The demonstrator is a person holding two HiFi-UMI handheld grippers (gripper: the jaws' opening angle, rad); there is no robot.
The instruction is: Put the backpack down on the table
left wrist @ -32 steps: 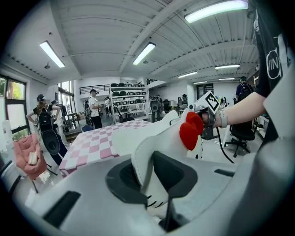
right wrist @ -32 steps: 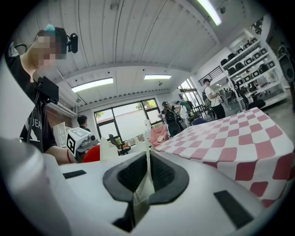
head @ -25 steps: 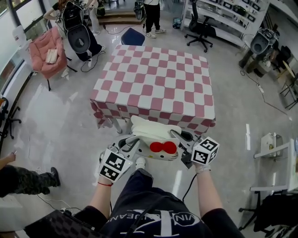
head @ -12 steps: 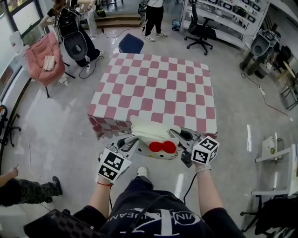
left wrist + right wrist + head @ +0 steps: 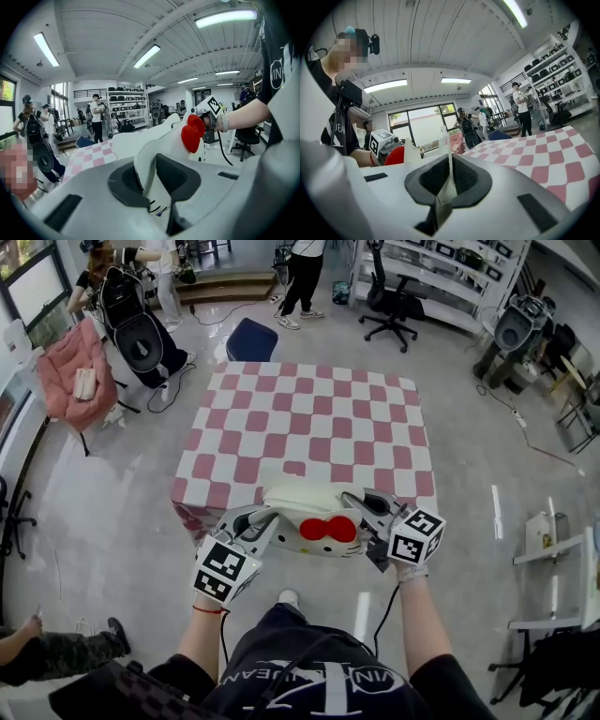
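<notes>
A white cat-face backpack (image 5: 314, 518) with a red bow (image 5: 328, 529) hangs in the air over the near edge of the pink-and-white checked table (image 5: 309, 432). My left gripper (image 5: 265, 521) is shut on the backpack's left side, where white fabric (image 5: 147, 161) sits pinched between the dark pads. My right gripper (image 5: 364, 509) is shut on its right side, with a thin white strap edge (image 5: 449, 180) clamped between the jaws. In the left gripper view the bow (image 5: 193, 133) and my right gripper show beyond the bag.
The table's top carries nothing else. A pink chair (image 5: 67, 376) and a black stroller (image 5: 136, 329) stand at the far left, a blue stool (image 5: 251, 337) behind the table, an office chair (image 5: 392, 301) and shelving at the back. People stand at the far end and lower left.
The backpack and both grippers have come forward, from in front of the table's near edge to over it. Both grips are unchanged.
</notes>
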